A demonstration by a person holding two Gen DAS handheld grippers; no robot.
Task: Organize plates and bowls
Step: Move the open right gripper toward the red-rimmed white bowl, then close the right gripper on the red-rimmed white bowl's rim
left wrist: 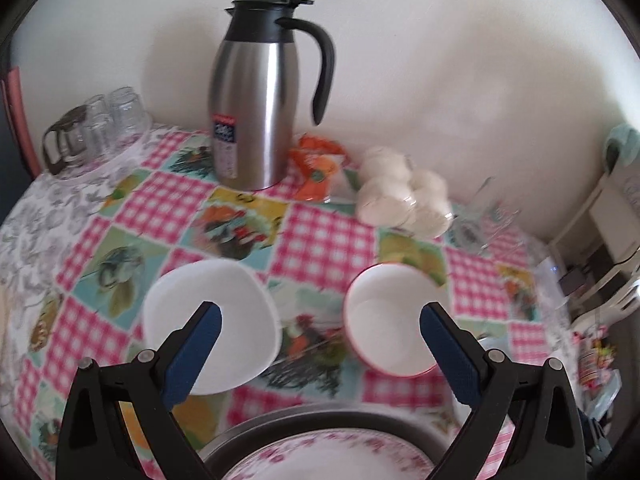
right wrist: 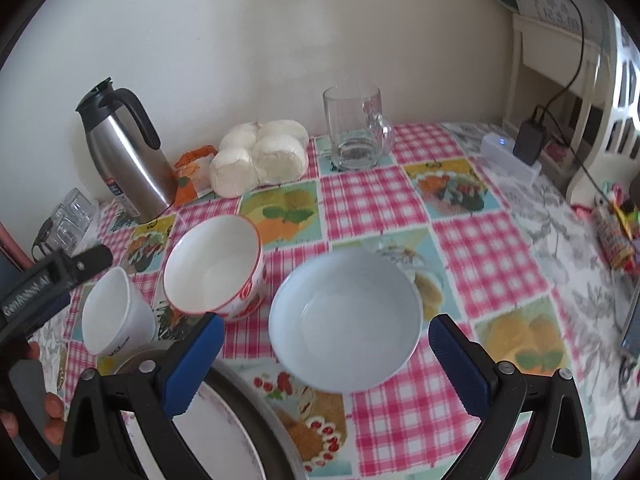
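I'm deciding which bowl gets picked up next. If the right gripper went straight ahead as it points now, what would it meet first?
Most likely the pale blue bowl, which sits between the open right gripper fingers just ahead; depth is hard to judge.

- Surface cloth (right wrist: 372,200): pink-and-white gingham squares alternating with fruit and vegetable picture panels; grey floral border.
- Round ceramic bowl with red rim (right wrist: 214,270): white inside, red motifs outside.
- Plain round bowl (right wrist: 346,320): pale bluish white.
- Squarish white cup (right wrist: 114,312): unpatterned.
- Steel jug (left wrist: 256,108): brushed silver, black lid and handle.
- Plate (left wrist: 332,460): white, pink floral rim.
- Tool pads (right wrist: 196,364): blue on black.
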